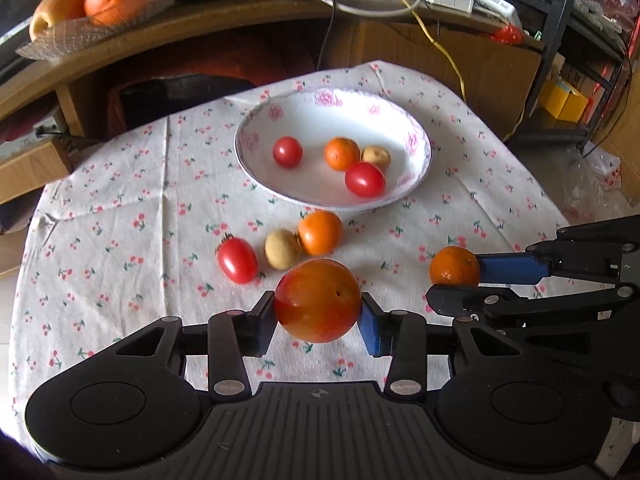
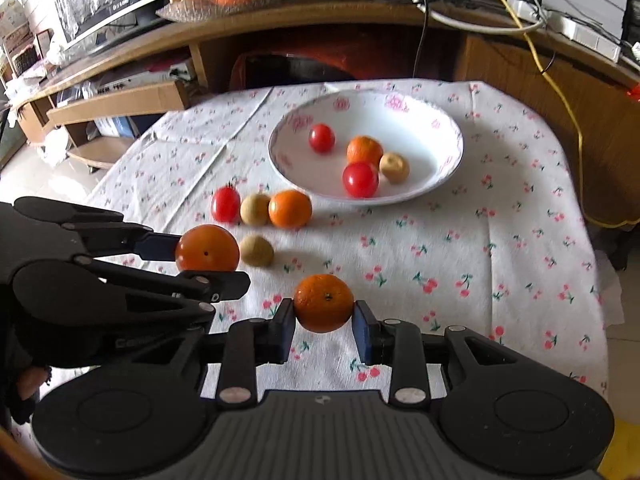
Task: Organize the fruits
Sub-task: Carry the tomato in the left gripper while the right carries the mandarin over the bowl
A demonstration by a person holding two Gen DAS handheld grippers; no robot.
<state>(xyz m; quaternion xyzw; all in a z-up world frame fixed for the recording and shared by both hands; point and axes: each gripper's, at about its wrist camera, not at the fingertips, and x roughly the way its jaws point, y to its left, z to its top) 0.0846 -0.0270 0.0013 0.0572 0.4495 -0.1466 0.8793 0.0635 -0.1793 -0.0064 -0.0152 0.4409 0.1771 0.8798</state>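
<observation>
We see our left gripper (image 1: 318, 310) pinching a red-orange plum (image 1: 318, 300) and our right gripper (image 2: 324, 314) pinching a mandarin (image 2: 324, 308), both held above the cherry-print tablecloth (image 2: 440, 248) just short of the white bowl (image 1: 420, 136), which already holds four small fruits.

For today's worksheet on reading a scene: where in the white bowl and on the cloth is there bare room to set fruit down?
In the bowl, the left part beside the lone tomato is bare; the right holds three clustered fruits. The cloth right of the bowl is free, as is its far left. It is crowded just before the bowl, around the small orange.
</observation>
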